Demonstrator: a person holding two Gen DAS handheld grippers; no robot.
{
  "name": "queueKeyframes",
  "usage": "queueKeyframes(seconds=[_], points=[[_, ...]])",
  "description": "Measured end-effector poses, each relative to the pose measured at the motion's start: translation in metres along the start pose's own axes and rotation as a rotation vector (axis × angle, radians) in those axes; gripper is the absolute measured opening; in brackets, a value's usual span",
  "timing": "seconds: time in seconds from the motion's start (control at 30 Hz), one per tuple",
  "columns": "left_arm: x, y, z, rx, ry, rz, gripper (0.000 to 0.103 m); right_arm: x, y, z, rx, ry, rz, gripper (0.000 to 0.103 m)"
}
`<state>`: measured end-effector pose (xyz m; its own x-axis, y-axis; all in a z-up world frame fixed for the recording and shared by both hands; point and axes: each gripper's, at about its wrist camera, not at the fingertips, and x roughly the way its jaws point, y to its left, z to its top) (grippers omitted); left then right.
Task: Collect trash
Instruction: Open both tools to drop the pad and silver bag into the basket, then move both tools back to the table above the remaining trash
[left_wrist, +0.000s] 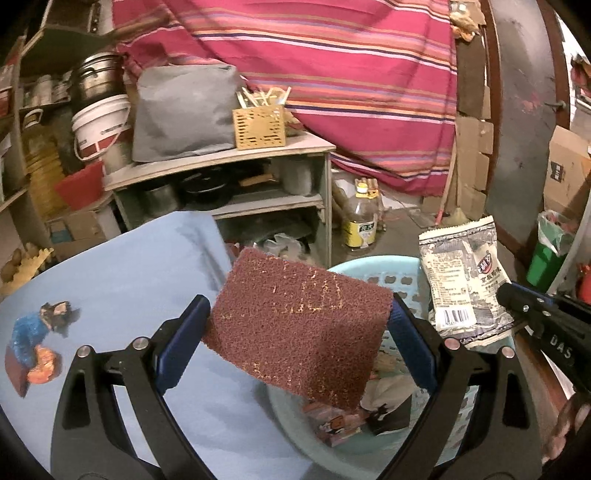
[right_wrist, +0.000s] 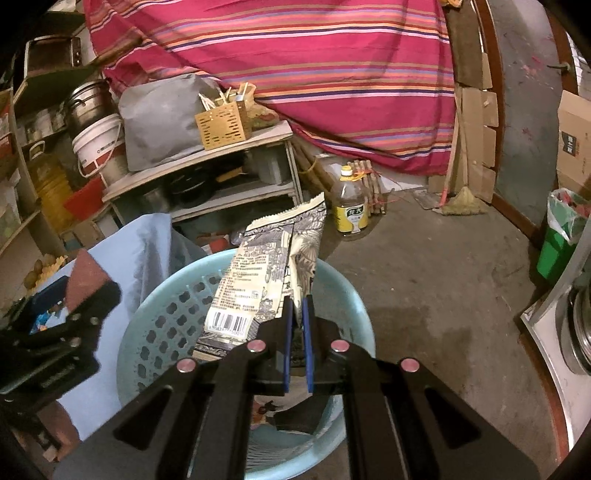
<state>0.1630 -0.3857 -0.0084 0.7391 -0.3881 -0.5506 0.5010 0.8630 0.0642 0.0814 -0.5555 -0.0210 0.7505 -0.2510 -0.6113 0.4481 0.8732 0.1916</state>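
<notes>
My left gripper (left_wrist: 299, 321) is shut on a brown scouring pad (left_wrist: 299, 328) and holds it over the edge of the blue table (left_wrist: 129, 266) and the light blue plastic basket (left_wrist: 373, 275). My right gripper (right_wrist: 298, 306) is shut on a printed snack wrapper (right_wrist: 266, 269) and holds it upright over the same basket (right_wrist: 166, 325). The wrapper also shows in the left wrist view (left_wrist: 461, 280). Several wrappers lie in the basket bottom (left_wrist: 340, 424). A blue and orange piece of trash (left_wrist: 35, 343) lies on the table at the left.
A wooden shelf unit (left_wrist: 221, 177) with pots stands behind the table. A yellow-labelled oil bottle (right_wrist: 349, 203) stands on the concrete floor. A green bin (right_wrist: 557, 243) with a liner stands at the right. A striped red cloth (right_wrist: 295, 74) hangs behind.
</notes>
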Motion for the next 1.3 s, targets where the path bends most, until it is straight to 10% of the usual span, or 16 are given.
queueKeyframes(seconds=[0.67,0.8,1.3], points=[[-0.008,0.055,-0.004,-0.068,0.018,0.050,0.097,0.015,0.020,-0.001,-0.047,0.057,-0.007,0.008],[-0.019,0.085,-0.006,-0.093,0.011,0.087,0.097,0.029,0.028,-0.007,-0.049,0.122,-0.055,0.075],[-0.062,0.247,-0.044,-0.208,0.024,0.311,0.098,0.020,0.083,-0.003,-0.049,0.051,-0.120,0.091]])
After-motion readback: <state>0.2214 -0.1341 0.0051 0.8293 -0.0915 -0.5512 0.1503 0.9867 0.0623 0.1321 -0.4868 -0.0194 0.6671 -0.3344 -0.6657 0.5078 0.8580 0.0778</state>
